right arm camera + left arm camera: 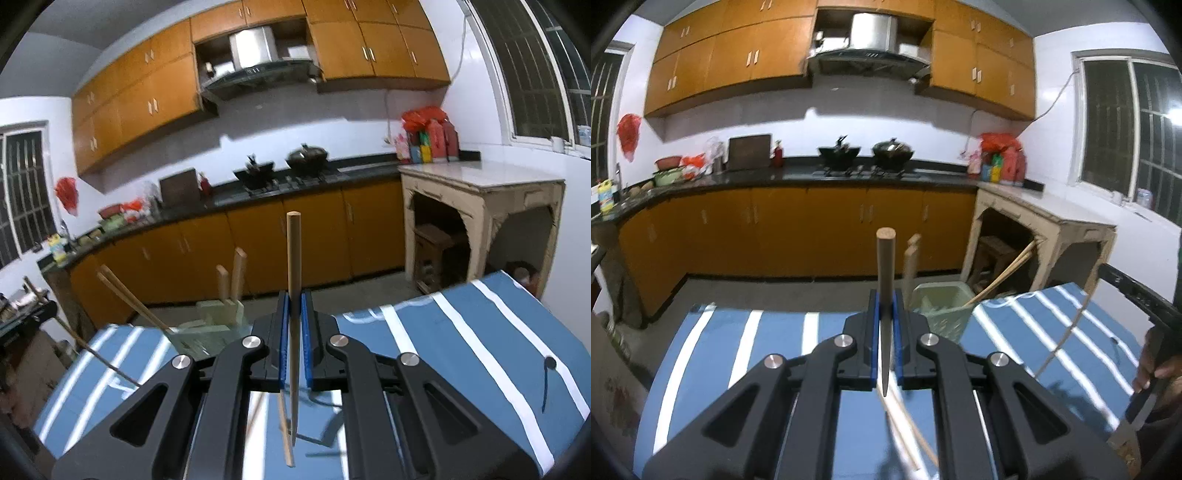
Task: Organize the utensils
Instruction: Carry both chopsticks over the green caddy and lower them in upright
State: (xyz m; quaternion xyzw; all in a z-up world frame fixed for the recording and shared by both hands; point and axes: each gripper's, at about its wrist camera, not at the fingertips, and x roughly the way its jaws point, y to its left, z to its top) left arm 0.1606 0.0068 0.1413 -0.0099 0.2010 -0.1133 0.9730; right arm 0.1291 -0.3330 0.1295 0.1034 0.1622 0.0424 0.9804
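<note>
Right now each claw is clamped on a single chopstick: the left claw (885, 325) pinches a dark chopstick (885, 273) upright between its blue pads, and the right claw (294, 325) holds a paler chopstick (294, 258) the same way. Both grips sit low on thin, smooth, round sticks, so either could swivel or slide out if a hand tilts. The green holder (942, 306), standing on the striped tabletop (738, 350), already has chopsticks leaning out of it; an incoming tip could snag them or tip it. More sticks lie loose beneath the claws, easily knocked off the edge
</note>
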